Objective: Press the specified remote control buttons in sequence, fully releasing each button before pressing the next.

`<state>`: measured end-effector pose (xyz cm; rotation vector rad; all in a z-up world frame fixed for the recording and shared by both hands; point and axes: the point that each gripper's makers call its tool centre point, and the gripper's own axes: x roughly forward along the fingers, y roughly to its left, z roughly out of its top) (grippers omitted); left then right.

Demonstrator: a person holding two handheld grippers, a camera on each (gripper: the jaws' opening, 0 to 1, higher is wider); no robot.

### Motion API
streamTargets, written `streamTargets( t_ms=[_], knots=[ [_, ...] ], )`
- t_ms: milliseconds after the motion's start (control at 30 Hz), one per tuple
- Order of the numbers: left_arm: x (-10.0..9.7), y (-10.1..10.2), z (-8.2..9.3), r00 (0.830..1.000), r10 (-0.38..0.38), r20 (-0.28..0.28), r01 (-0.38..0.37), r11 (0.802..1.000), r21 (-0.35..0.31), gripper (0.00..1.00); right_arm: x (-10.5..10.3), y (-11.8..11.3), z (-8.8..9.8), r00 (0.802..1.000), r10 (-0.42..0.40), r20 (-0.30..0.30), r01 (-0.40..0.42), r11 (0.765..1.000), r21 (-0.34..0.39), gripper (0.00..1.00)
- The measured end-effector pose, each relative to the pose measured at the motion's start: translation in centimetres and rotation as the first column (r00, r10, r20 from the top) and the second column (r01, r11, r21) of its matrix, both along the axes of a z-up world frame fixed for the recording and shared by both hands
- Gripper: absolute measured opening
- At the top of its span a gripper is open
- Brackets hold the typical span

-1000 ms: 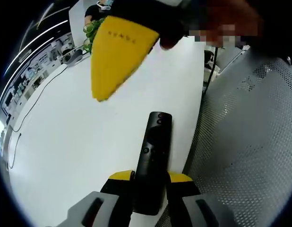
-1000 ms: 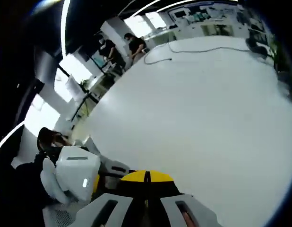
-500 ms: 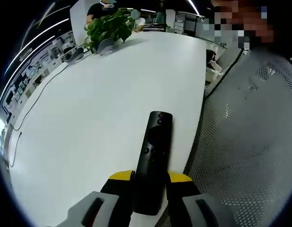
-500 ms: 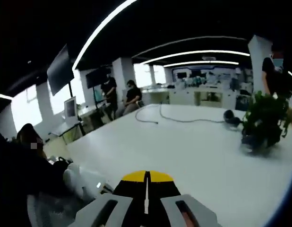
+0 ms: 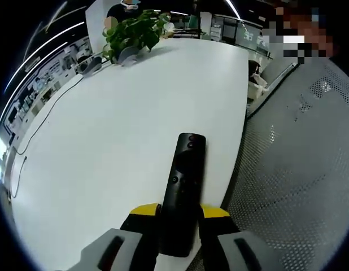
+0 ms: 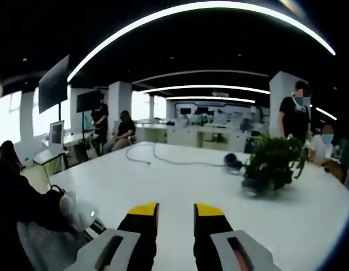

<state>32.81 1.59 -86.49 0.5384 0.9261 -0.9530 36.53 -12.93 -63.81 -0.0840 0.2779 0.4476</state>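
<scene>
Gripping black remote (image 5: 183, 186), left gripper (image 5: 180, 213), label-free

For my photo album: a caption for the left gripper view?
Yellow-tipped left gripper clamps a slim black remote control over a white table.

A: Where does the left gripper view look from?
B: Close above the desk (image 5: 107, 141), angled down along it.
A: And the right gripper view?
B: Low, level across the room. Both views share the plant (image 5: 132, 34) (image 6: 273, 166).
</scene>
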Motion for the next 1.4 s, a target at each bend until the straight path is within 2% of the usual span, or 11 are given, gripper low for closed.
streamTargets(
  t_ms=[33, 133, 200, 333, 400, 633, 967, 1300, 1400],
  knots=[
    [0.0, 0.0, 0.0, 1.000, 0.001, -0.001, -0.001, 1.000, 0.001, 0.26, -0.2, -0.2, -0.1, 1.000, -0.007, -0.001, 0.007, 1.000, 0.004, 0.34],
    [0.0, -0.1, 0.0, 1.000, 0.002, 0.000, -0.002, 1.000, 0.003, 0.26, -0.3, -1.2, 0.0, 0.998, -0.051, 0.048, 0.051, 0.999, -0.005, 0.49],
    [0.0, -0.1, 0.0, 1.000, 0.004, -0.001, -0.004, 1.000, 0.003, 0.26, 0.0, -1.6, 0.0, 0.996, -0.071, 0.052, 0.072, 0.997, -0.010, 0.55],
    [0.1, -0.1, 0.0, 1.000, 0.005, 0.000, -0.005, 1.000, 0.002, 0.26, 0.5, -2.0, -0.2, 0.995, -0.093, 0.038, 0.092, 0.995, 0.028, 0.64],
    [0.1, -0.1, -0.1, 1.000, 0.003, -0.002, -0.003, 1.000, 0.003, 0.26, 0.7, -2.2, -0.6, 0.993, -0.107, 0.044, 0.106, 0.994, 0.024, 0.63],
    [0.3, -0.2, -0.1, 1.000, 0.005, -0.015, -0.004, 1.000, 0.021, 0.26, 0.8, -2.2, -1.9, 0.994, -0.107, 0.021, 0.109, 0.991, -0.072, 0.66],
    [1.1, 0.0, -0.1, 0.999, -0.032, -0.039, 0.034, 0.998, 0.052, 0.26, 0.8, -2.3, -2.8, 0.994, -0.110, -0.014, 0.108, 0.989, -0.103, 0.64],
    [3.5, 0.5, -0.2, 0.995, -0.077, -0.068, 0.083, 0.992, 0.100, 0.26, 0.8, -2.5, -3.2, 0.992, -0.117, -0.042, 0.112, 0.988, -0.107, 0.62],
    [4.5, 0.7, -0.2, 0.991, -0.110, -0.074, 0.118, 0.987, 0.112, 0.26, 0.8, -2.7, -3.3, 0.991, -0.126, -0.048, 0.120, 0.987, -0.107, 0.62]
  ],
)
